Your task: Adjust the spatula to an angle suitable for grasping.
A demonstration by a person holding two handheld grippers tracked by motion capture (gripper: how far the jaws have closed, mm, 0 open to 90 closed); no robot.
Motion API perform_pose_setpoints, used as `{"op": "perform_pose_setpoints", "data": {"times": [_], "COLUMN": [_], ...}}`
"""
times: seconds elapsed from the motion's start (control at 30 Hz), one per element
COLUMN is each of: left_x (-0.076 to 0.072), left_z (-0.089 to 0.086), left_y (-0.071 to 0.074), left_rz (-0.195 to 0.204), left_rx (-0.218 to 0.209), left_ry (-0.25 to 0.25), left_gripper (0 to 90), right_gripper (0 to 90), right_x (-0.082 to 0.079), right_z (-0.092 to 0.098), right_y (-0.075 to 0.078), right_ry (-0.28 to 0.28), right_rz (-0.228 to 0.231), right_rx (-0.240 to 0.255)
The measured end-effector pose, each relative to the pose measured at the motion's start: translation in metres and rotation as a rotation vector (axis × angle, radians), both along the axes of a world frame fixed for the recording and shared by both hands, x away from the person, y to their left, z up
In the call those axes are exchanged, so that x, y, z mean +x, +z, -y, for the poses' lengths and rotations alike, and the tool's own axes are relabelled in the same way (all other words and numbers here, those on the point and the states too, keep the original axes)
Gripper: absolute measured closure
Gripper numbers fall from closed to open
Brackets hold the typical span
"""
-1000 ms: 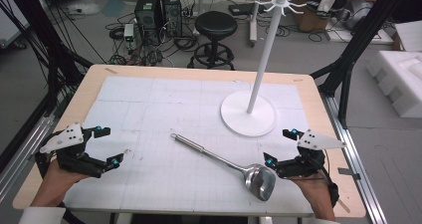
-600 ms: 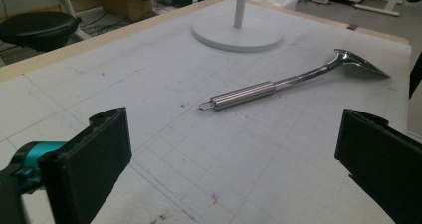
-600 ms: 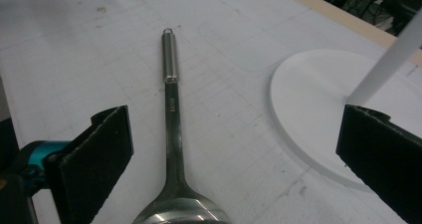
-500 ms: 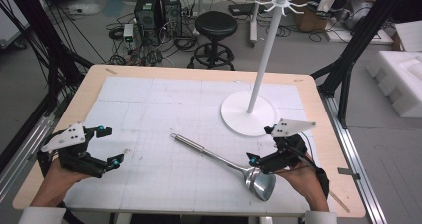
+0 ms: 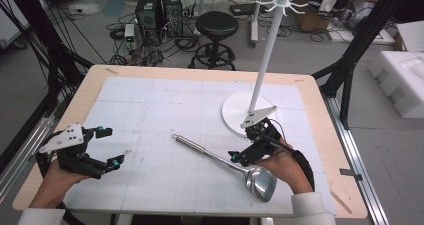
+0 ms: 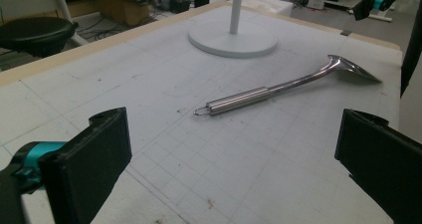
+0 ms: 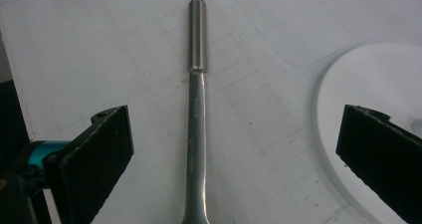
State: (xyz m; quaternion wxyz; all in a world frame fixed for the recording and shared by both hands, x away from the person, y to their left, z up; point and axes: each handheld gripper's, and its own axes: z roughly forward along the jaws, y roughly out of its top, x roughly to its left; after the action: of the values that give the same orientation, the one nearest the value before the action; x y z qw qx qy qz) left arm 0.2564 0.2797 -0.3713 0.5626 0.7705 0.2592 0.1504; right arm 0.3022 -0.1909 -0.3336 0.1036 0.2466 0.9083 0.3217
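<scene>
**Steel ladle lies on the worktop, right jaws spread over its handle**

A polished steel ladle (image 5: 227, 162) lies flat on the white gridded mat (image 5: 165, 115) that covers the wooden worktop (image 5: 95, 82). It runs on a slant: the thick tubular grip with a small wire hanging loop points far-left toward the middle of the mat, the thin shaft leads near-right, and the shiny bowl rests near the right front edge. No brand, label or writing can be read on it.

The right gripper (image 5: 250, 152) hangs just above the thin shaft, close to the bowl. In the right gripper view its jaws stand wide apart with the shaft (image 7: 195, 134) running up between them, touching neither. The left gripper (image 5: 107, 147) is held at the near-left of the mat, well apart from the ladle; its jaws are also wide open and grip nothing.

A white stand (image 5: 260, 70), a tall pole on a round base with hooked arms at the top, sits on the far-right part of the mat, its base just beyond the right gripper. On the floor past the worktop are a black stool (image 5: 216, 27), computer cases and loose cables.
</scene>
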Motion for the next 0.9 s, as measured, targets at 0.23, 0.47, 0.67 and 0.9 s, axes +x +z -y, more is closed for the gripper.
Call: {"op": "perform_pose_setpoints", "data": {"times": [0.23, 0.47, 0.67, 0.9], "left_x": [0.0, 0.0, -0.001, 0.0], "left_z": [0.0, 0.001, 0.002, 0.003], "left_y": [0.001, 0.001, 0.001, 0.0], "left_rz": [0.008, 0.007, 0.005, 0.001], "left_rx": [0.006, 0.011, 0.007, 0.02], "left_ry": [0.002, -0.005, -0.006, -0.013], "left_gripper": [1.7, 1.7, 1.7, 1.7], "right_gripper": [0.5, 1.0, 5.2, 16.7], "right_x": [0.009, 0.016, 0.02, 0.026], "right_z": [-0.015, -0.037, -0.048, -0.058], "right_y": [-0.011, -0.028, -0.038, -0.053], "right_ry": [0.037, 0.066, 0.093, 0.102], "right_rz": [-0.029, -0.11, -0.149, -0.221], "right_rx": [-0.081, -0.174, -0.217, -0.283]}}
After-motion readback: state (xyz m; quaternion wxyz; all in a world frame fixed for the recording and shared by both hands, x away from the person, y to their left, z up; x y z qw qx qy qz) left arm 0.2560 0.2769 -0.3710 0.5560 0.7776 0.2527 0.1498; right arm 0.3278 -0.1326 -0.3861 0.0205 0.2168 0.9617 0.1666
